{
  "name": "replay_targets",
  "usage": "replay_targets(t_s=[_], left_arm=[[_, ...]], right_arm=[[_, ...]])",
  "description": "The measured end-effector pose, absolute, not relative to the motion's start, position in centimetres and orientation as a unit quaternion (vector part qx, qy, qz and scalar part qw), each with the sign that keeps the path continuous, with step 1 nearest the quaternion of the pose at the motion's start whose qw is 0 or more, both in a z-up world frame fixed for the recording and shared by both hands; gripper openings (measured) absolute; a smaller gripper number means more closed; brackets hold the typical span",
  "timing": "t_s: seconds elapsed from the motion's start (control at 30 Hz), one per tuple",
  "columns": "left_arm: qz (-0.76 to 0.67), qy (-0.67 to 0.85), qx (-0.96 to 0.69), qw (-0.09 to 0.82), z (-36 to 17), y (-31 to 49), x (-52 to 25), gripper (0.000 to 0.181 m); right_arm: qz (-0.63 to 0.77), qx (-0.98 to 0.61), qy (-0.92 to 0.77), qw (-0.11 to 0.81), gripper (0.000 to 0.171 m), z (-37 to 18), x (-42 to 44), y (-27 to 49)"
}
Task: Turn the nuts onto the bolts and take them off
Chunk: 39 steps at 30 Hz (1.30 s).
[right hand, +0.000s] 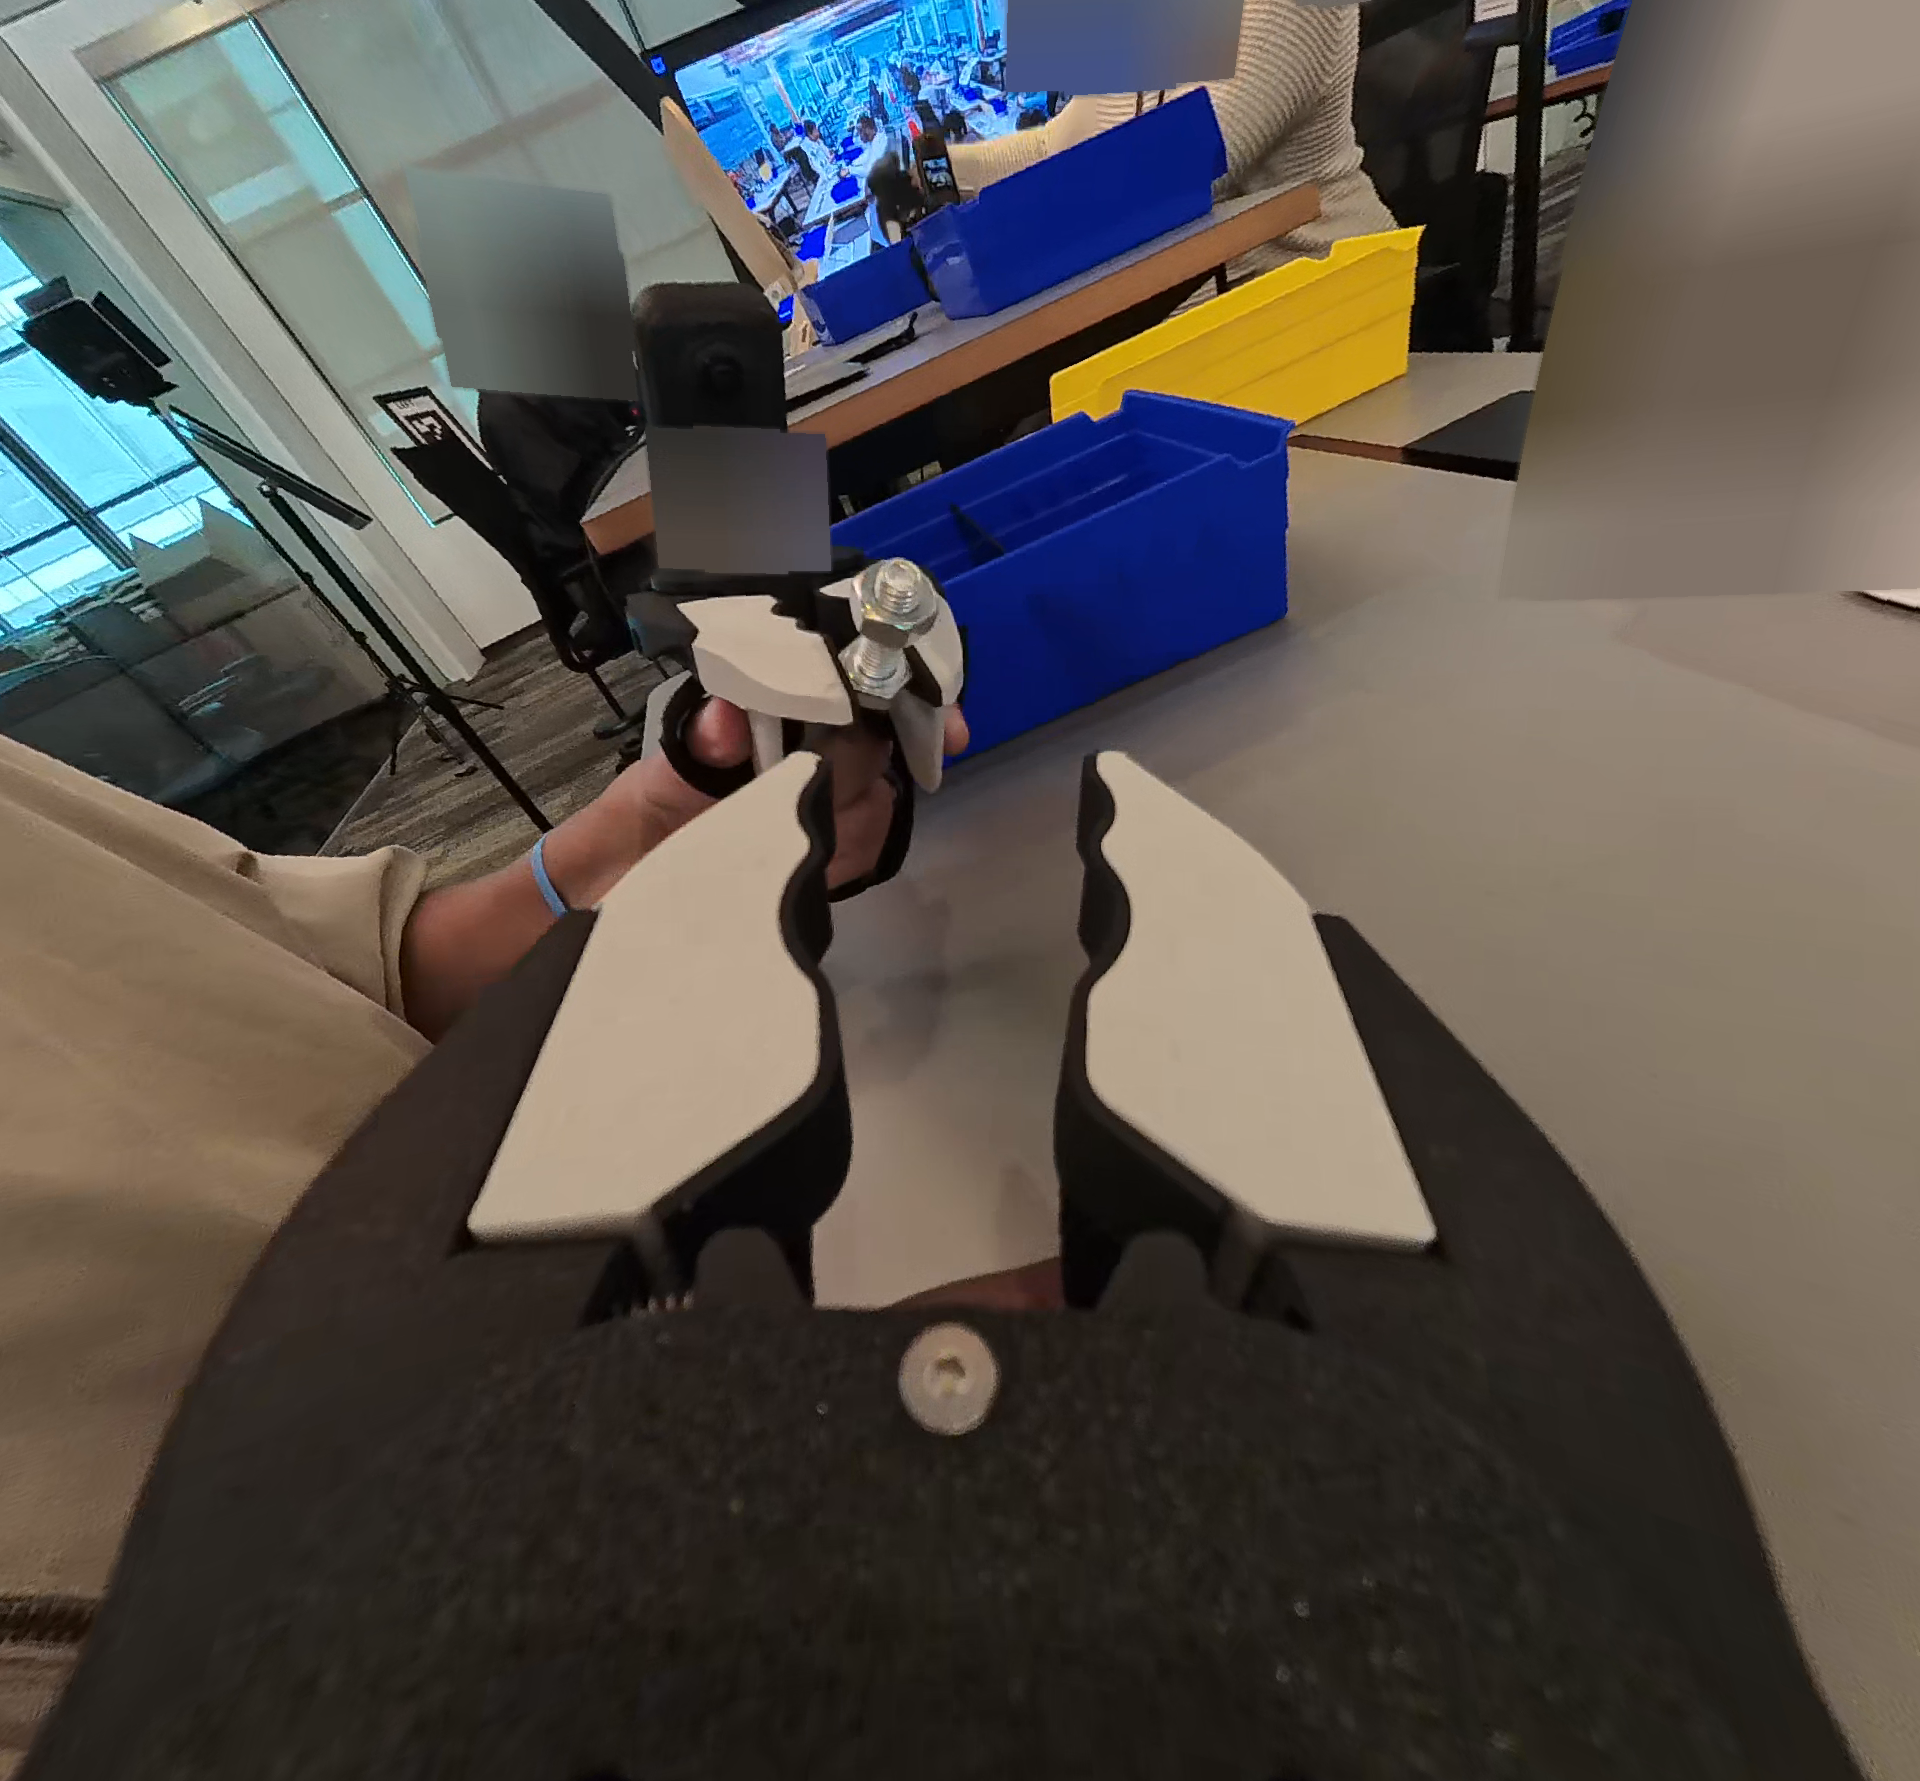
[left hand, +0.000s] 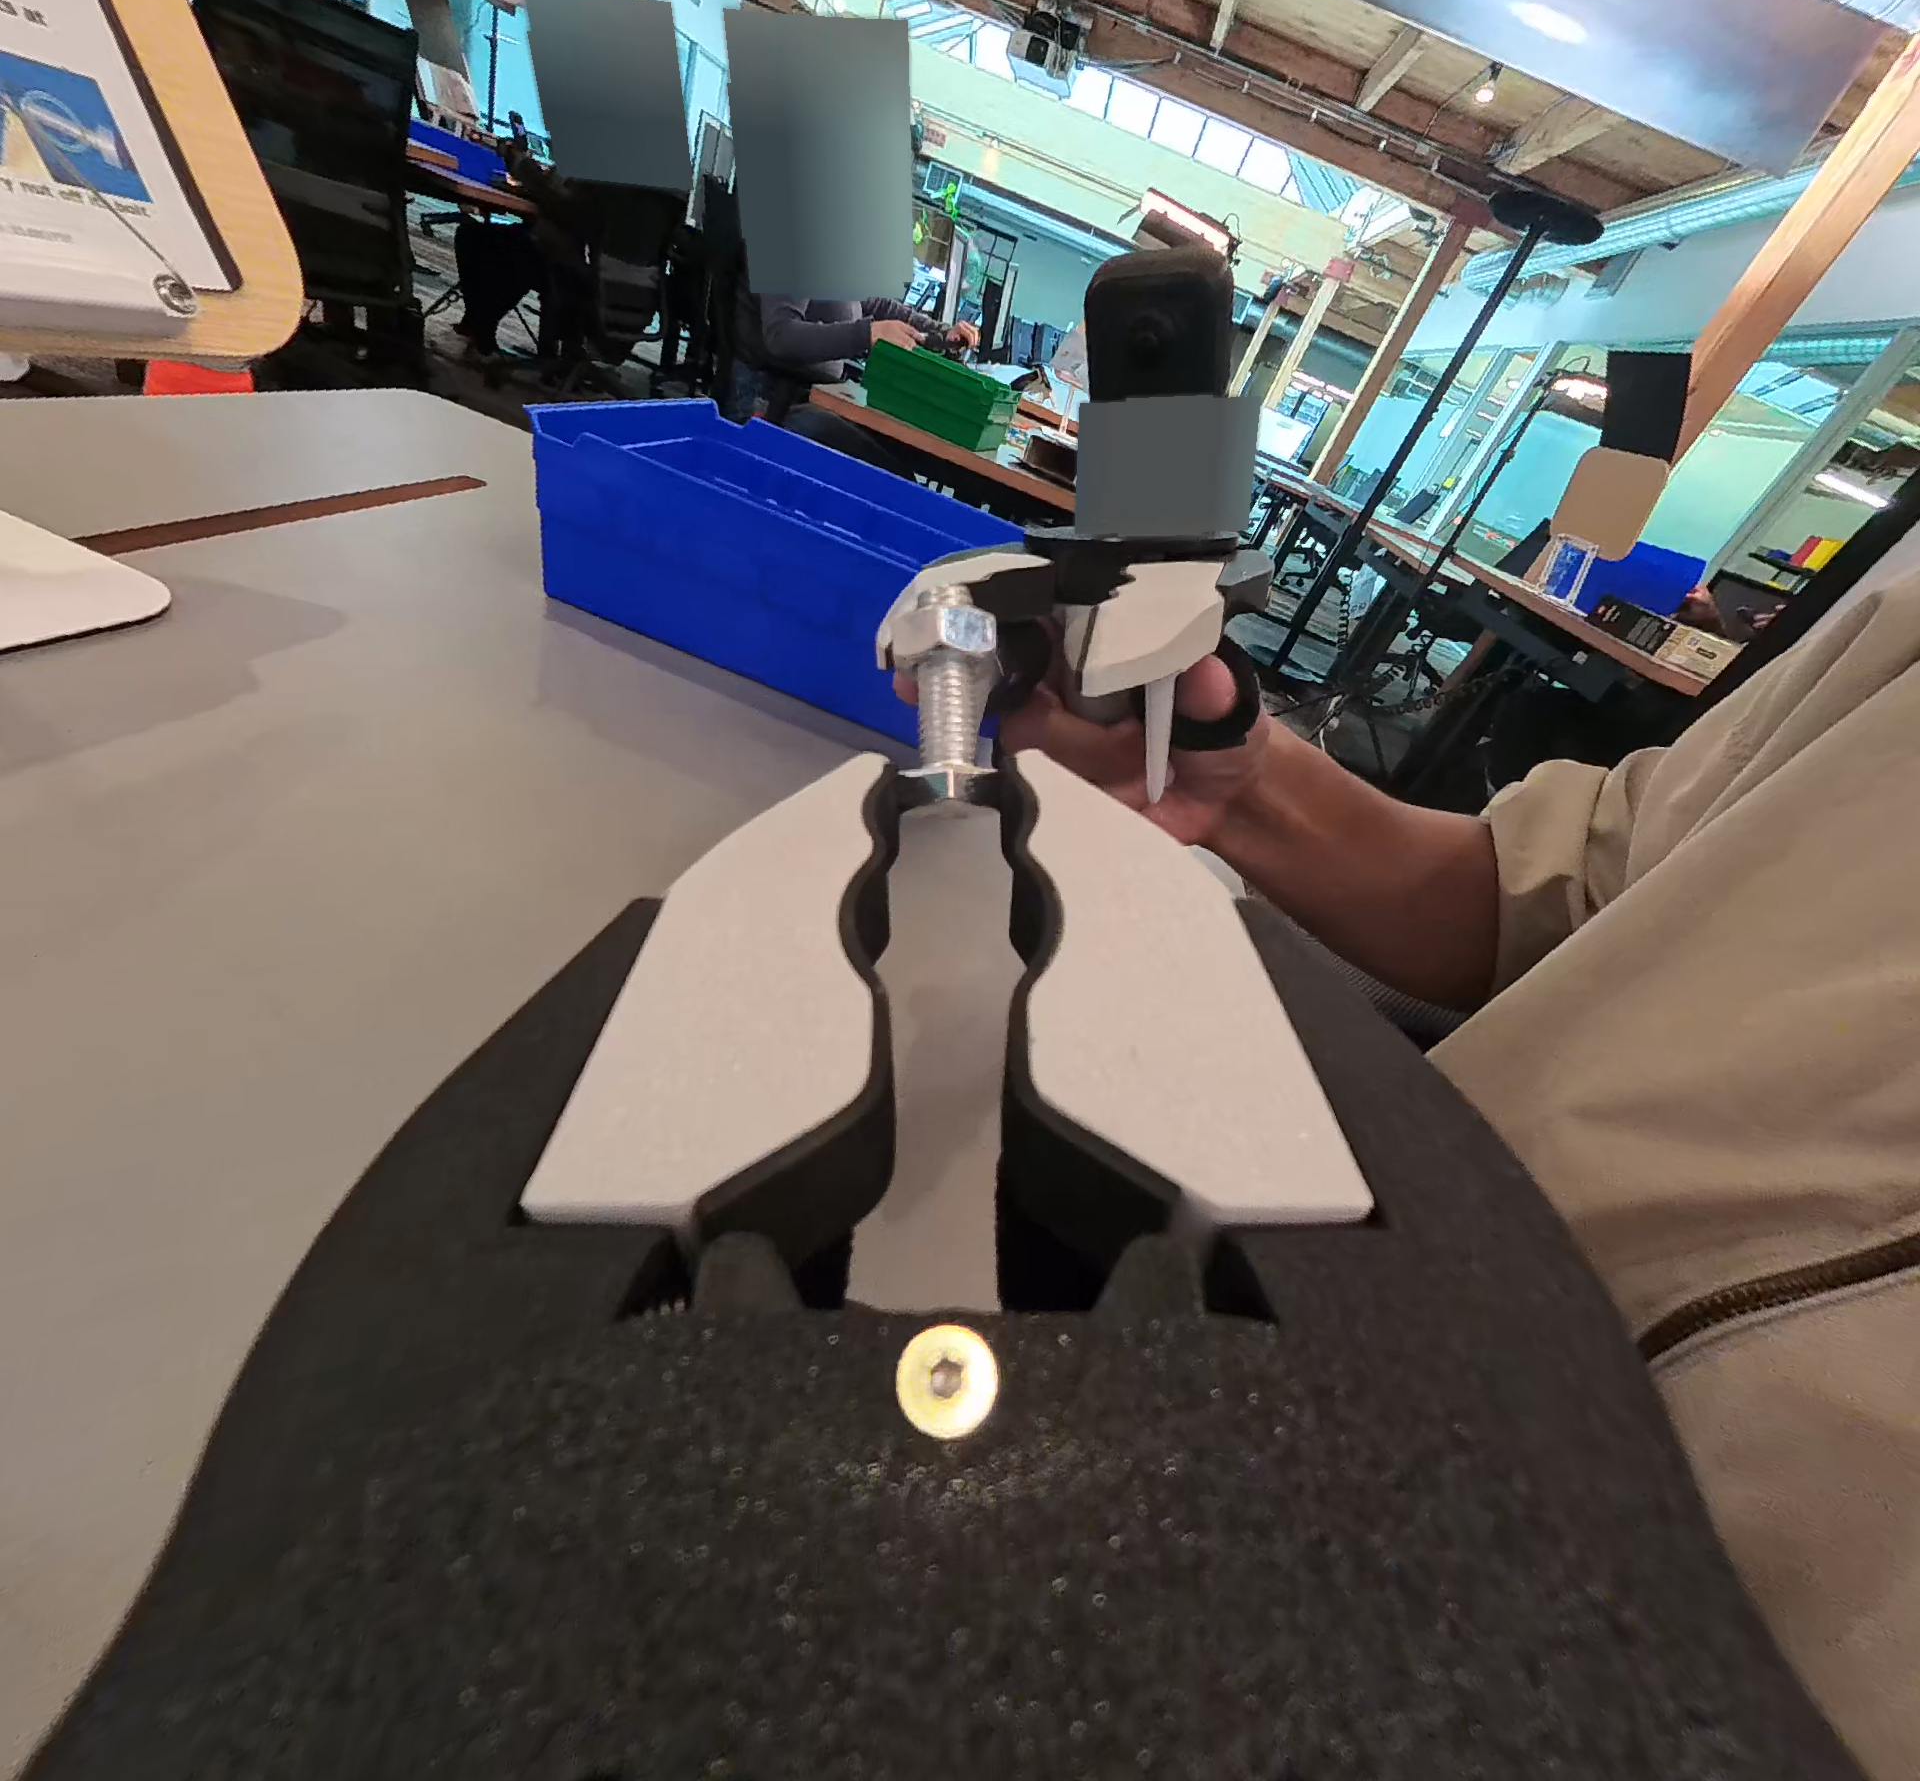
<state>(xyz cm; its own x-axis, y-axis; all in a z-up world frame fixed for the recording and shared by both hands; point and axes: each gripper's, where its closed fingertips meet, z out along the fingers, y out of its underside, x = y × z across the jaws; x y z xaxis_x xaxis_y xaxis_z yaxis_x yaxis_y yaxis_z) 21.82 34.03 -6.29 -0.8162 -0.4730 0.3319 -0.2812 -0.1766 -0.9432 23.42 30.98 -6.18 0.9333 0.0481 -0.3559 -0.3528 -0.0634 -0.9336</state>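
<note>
My left gripper [left hand: 945, 786] is shut on the head of a silver bolt [left hand: 948, 713] and holds it upright above the grey table [left hand: 260, 848]. A silver hex nut [left hand: 954, 635] sits on the thread near the top. My right gripper [right hand: 951, 781] is open and empty. In the left wrist view it [left hand: 1023, 640] is level with the nut, one finger just behind it. The right wrist view shows the left gripper [right hand: 873, 682] with the bolt [right hand: 881, 659] and nut [right hand: 896, 628] beyond my open fingertips.
A blue bin [left hand: 727, 547] stands on the table behind the grippers and also shows in the right wrist view [right hand: 1091, 578]. A yellow bin [right hand: 1247, 339] lies farther back. A board with a paper sheet [left hand: 104, 121] stands at the far left. People sit at other tables. My hands' fingertips stand some 5 centimeters from each other.
</note>
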Motion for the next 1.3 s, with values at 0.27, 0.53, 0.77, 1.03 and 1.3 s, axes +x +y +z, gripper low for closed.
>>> replay_targets(t_s=[0.27,0.53,0.77,1.03,1.3], left_arm=[[-0.706,0.641,-0.294,0.062,-6.4,34.0,21.8,0.018],[-0.582,0.778,-0.224,0.078,-7.7,33.4,20.9,0.018],[-0.5,0.847,-0.174,0.053,-9.0,32.7,20.2,0.018],[-0.583,0.77,-0.215,0.143,-6.0,32.9,21.8,0.044],[-0.527,0.555,-0.461,0.449,-7.1,40.9,23.5,0.046]], right_arm=[[0.148,-0.715,0.1,0.676,0.045,-5.8,23.5,31.0],[0.121,-0.795,-0.027,0.594,0.037,-7.0,21.3,32.8],[0.109,-0.815,-0.086,0.563,0.019,-7.6,20.2,33.8],[0.062,-0.777,-0.06,0.623,0.019,-6.1,21.7,32.1],[-0.126,-0.756,0.144,0.627,0.018,-7.9,26.8,29.0]])
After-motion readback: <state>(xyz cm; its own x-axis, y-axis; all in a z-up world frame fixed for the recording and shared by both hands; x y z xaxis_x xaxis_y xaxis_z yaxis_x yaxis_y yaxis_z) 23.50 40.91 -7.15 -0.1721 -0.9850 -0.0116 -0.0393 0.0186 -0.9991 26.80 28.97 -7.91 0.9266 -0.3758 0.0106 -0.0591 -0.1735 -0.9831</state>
